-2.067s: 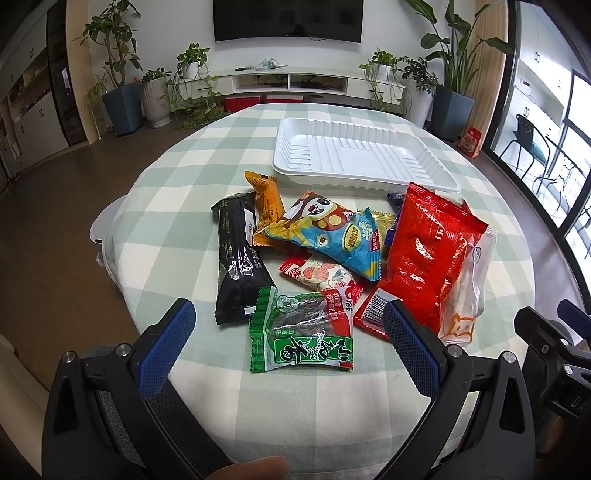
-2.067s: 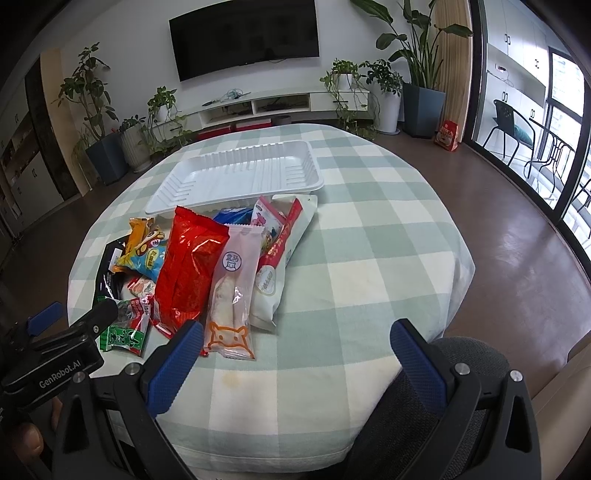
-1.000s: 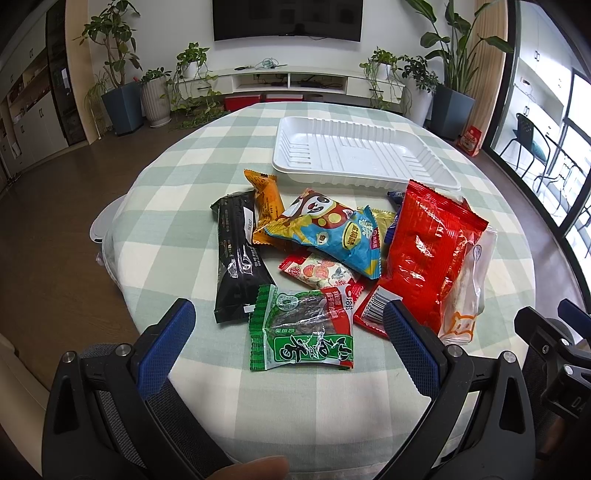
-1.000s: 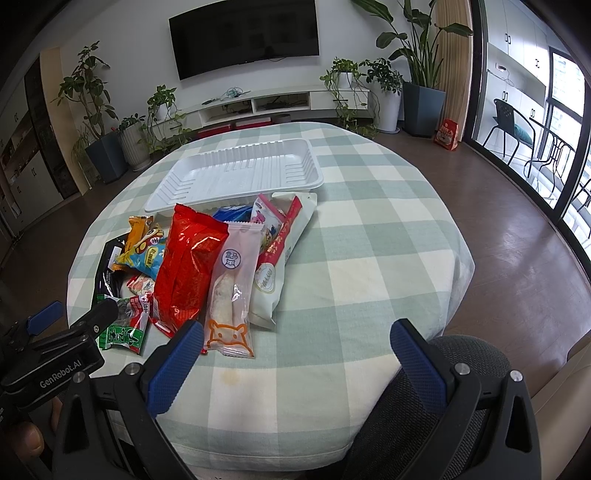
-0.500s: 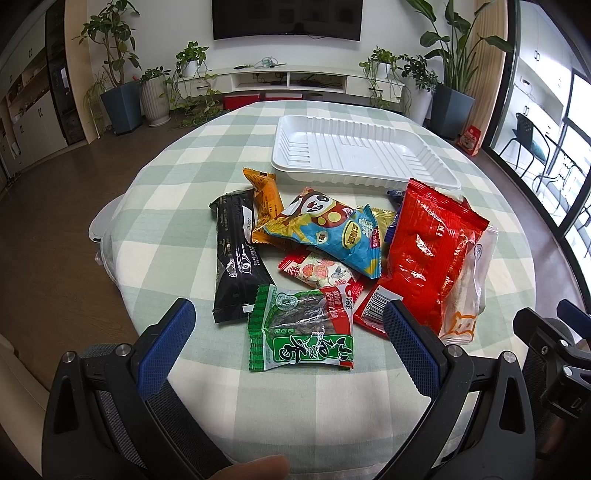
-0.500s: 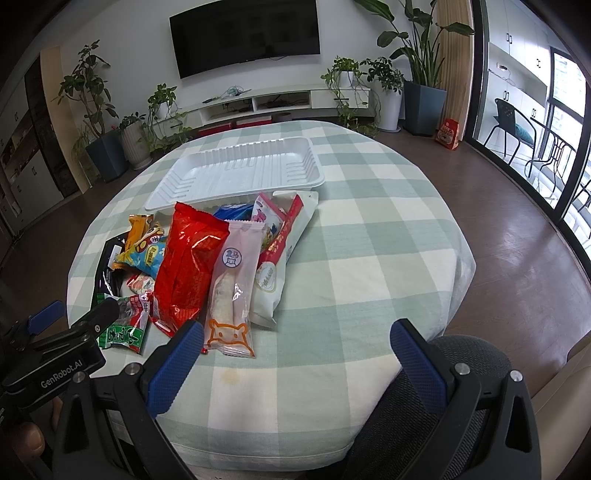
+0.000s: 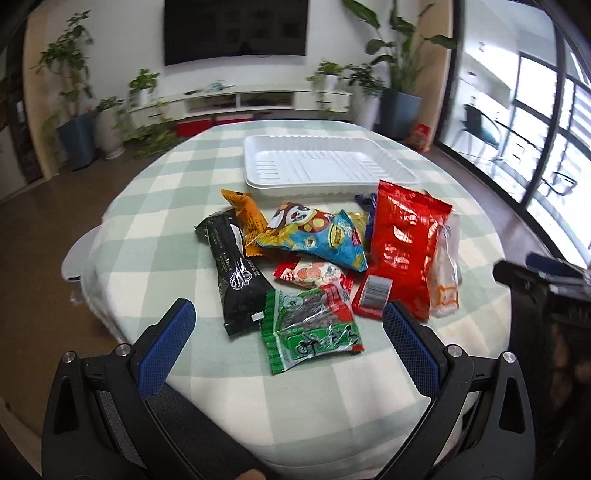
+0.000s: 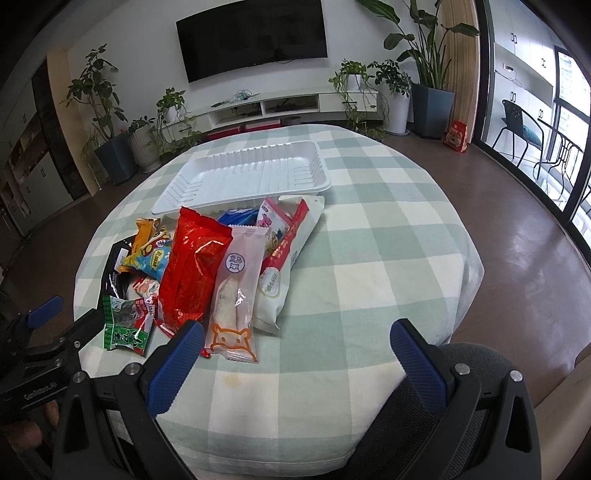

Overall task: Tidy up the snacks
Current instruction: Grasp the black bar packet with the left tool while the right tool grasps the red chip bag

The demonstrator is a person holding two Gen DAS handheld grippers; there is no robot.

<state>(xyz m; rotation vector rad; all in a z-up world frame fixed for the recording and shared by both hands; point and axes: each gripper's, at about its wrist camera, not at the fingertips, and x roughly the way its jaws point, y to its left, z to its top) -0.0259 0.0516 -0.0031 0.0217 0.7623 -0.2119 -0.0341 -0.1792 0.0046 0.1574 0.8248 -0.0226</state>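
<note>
The left gripper (image 7: 288,325) is hovering wide open and empty with the green packet (image 7: 312,328) lying flat just ahead between its fingers (long axis running across them), nearer than the equally open, empty right gripper (image 8: 295,343).

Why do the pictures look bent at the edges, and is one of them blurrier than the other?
Both views come through fisheye lenses, so the round table bulges and the corners go black. The left wrist view is softer: the television and plants smear, which looks like motion blur. The right wrist view is crisp. Window light glares off the red snack bag in the left wrist view.
</note>
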